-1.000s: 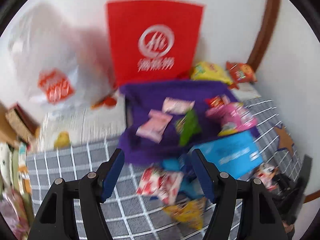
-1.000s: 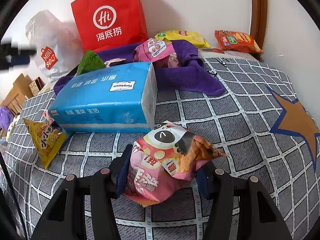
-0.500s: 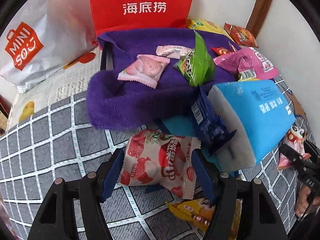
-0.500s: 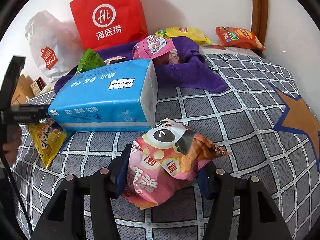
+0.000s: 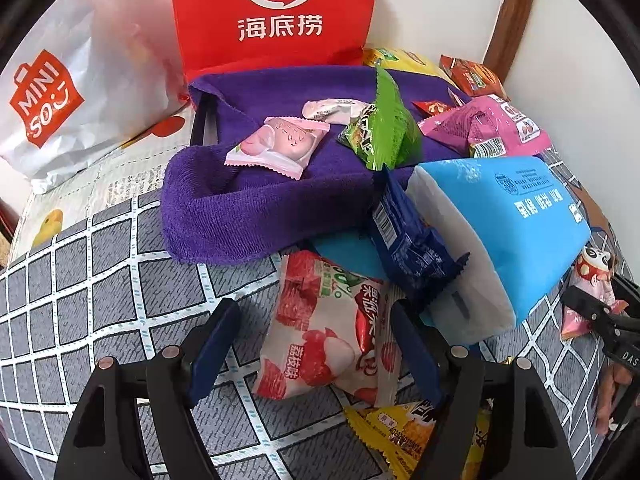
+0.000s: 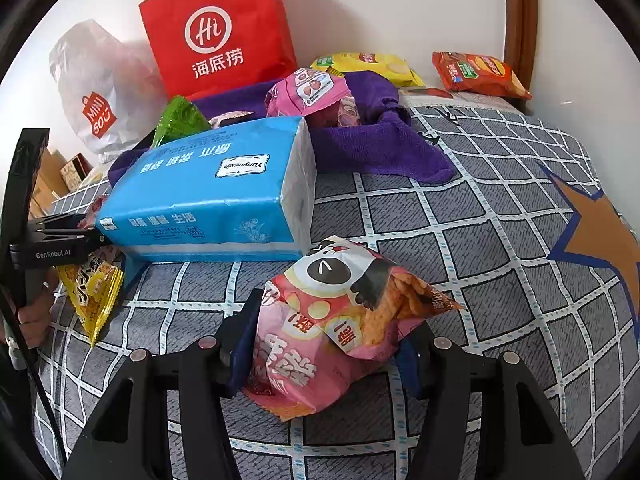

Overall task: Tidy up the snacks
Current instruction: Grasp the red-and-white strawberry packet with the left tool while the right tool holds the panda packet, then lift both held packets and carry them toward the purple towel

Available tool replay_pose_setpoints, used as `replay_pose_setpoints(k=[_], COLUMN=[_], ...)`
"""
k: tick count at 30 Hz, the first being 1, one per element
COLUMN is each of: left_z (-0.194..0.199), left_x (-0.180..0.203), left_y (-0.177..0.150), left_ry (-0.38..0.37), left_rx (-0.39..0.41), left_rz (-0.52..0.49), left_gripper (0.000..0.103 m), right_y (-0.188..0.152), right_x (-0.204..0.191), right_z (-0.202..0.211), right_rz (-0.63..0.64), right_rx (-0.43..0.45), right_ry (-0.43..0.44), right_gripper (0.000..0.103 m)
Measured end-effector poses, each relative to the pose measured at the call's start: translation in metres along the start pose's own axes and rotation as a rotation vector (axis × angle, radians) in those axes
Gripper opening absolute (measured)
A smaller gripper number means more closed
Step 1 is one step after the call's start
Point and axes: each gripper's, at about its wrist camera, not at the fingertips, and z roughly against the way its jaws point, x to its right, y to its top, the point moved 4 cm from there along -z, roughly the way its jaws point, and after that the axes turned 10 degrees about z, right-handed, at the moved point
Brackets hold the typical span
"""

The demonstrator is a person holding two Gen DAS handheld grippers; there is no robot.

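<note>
My left gripper [image 5: 316,312] points down over a red-and-white lychee snack packet [image 5: 316,364] that lies flat on the grey checked bedspread [image 5: 120,280]. Its jaws are opening; the packet is between them, with a gap at the left pad. My right gripper [image 6: 332,320] is shut on a pink panda snack bag [image 6: 340,288], squeezed between its pads just over the bedspread. A purple towel [image 5: 240,208] behind holds several snacks, among them a pink peach packet [image 5: 280,146] and a green packet [image 5: 384,128].
A blue tissue pack [image 5: 512,224] lies right of the lychee packet, with a dark blue packet [image 5: 408,248] leaning on it and a yellow packet [image 5: 400,432] below. A red paper bag [image 5: 276,12] and white shopping bag [image 5: 60,92] stand at the wall. Yellow [image 6: 368,64] and orange chip bags [image 6: 476,72] lie far back.
My left gripper dropped down close over the lychee packet and its jaws spread wider around it. My right gripper stayed in place with the pink bag.
</note>
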Motion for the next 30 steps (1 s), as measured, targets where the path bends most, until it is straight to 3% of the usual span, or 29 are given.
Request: replay_pose_setpoints(k=[6, 8, 12, 18, 20, 30], left_z=[-0.002, 0.001, 0.006, 0.015, 0.022, 0.049], left_x=[0.001, 0.002, 0.004, 0.005, 0.004, 0.001], left_y=[0.002, 0.001, 0.0, 0.002, 0.004, 0.01], left_ry=[0.004, 0.012, 0.021, -0.005, -0.004, -0.056], left_rx=[0.018, 0.025, 0.032, 0.02, 0.044, 0.102], left_rz=[0.012, -0.001, -0.009, 0.002, 0.014, 0.042], left_gripper=[0.074, 0.067, 0.036, 0.033, 0.026, 0.019], right_y=[0.001, 0.001, 0.001, 0.0, 0.0, 0.003], right_x=[-0.003, -0.007, -0.008, 0.007, 0.009, 0.01], right_z=[-0.002, -0.004, -0.004, 0.0, 0.001, 0.017], right_rz=[0.021, 0.045, 0.059, -0.028, -0.047, -0.053], right_rx=[-0.005, -0.014, -0.021, 0.018, 0.027, 0.05], right_ry=[0.004, -0.008, -0.023, 0.058, 0.07, 0.014], right_gripper=[0.062, 0.065, 0.065, 0.056, 0.055, 0.055])
